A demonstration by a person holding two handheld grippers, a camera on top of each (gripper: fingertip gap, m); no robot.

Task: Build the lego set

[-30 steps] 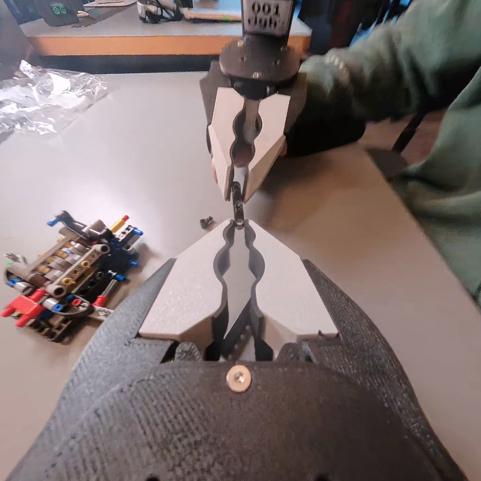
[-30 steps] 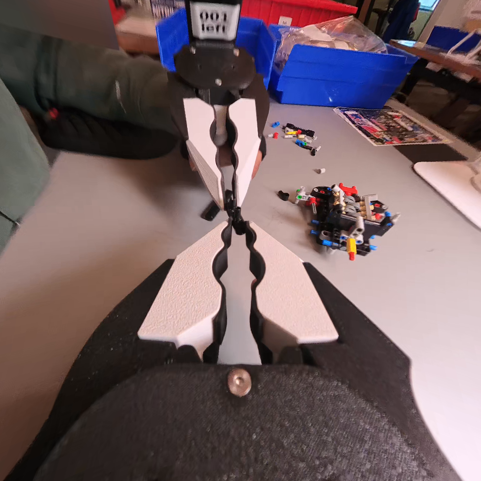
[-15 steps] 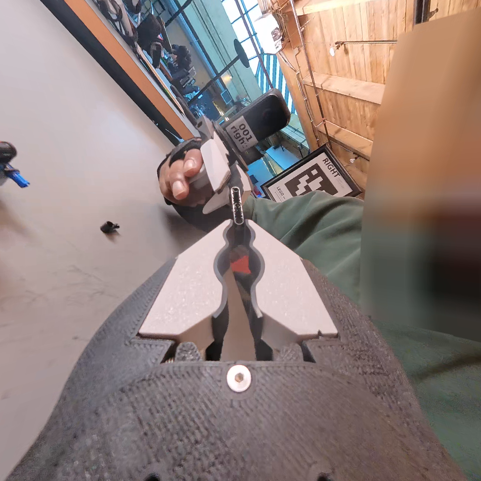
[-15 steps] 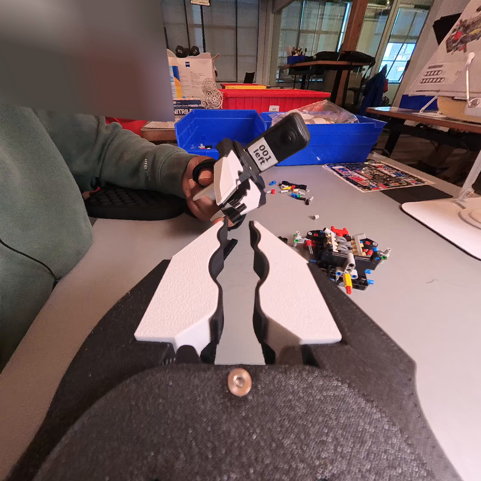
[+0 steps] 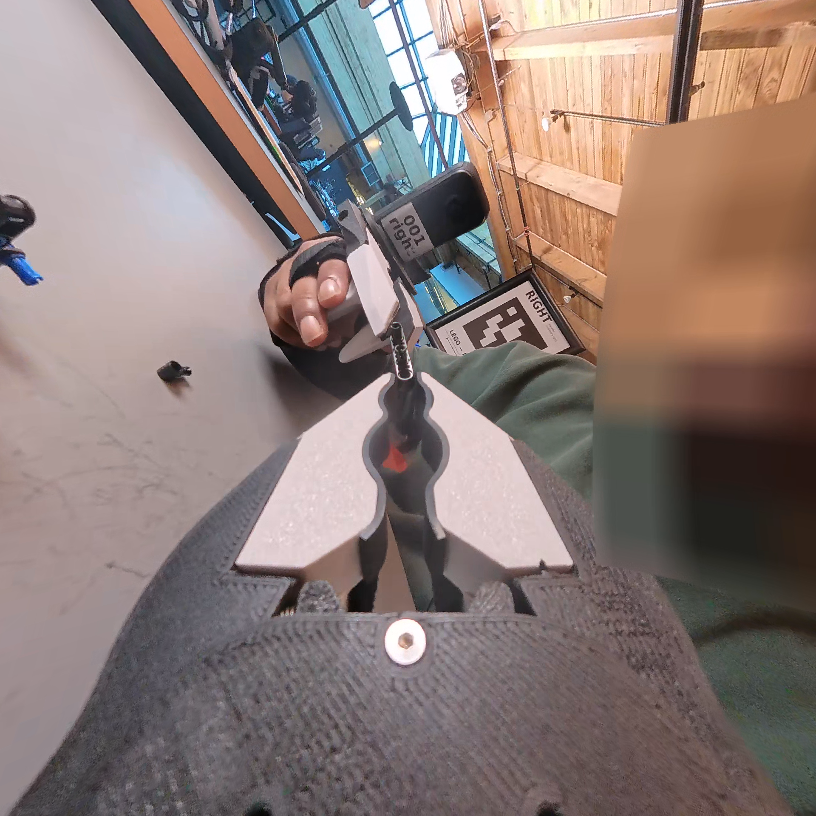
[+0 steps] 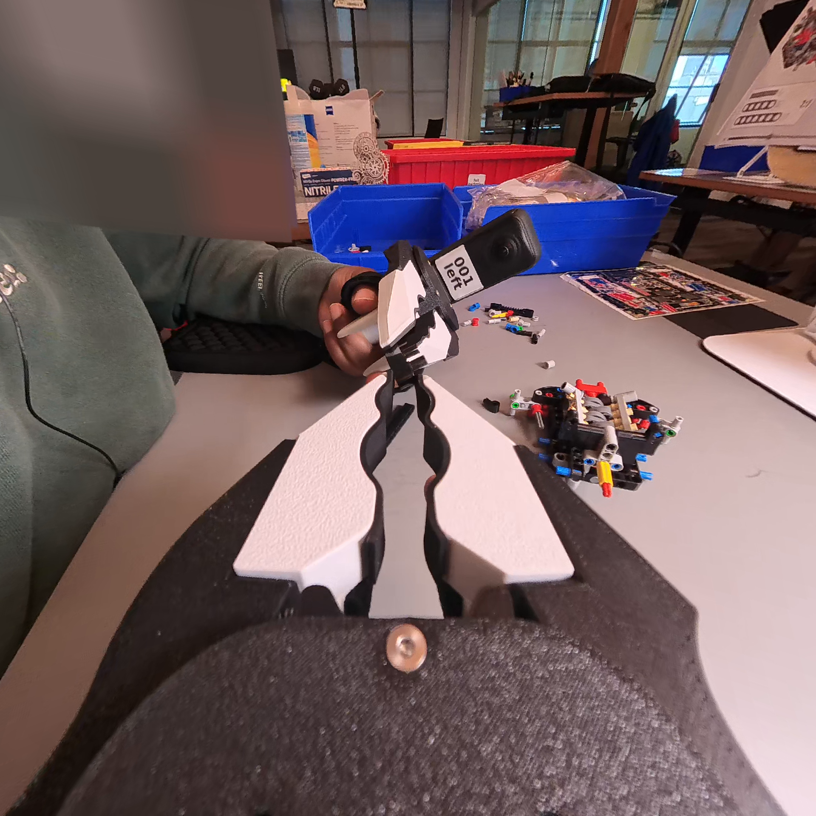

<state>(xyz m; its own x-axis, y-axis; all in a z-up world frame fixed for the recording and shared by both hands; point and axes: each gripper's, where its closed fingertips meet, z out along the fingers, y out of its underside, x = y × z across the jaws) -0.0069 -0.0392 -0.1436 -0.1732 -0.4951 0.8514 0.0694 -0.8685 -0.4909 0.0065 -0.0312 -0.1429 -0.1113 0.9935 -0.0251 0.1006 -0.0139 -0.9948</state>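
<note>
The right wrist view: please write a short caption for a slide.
Right tool meets the hand-held left tool above a grey table, beside a partly built lego model.

Wooden wall (image 5: 574, 110), large windows (image 6: 530, 57)

Beyond the half-built lego model (image 6: 591, 435) stand two blue bins (image 6: 384, 221), one red bin (image 6: 477, 164) and one booklet (image 6: 658, 289).
</note>
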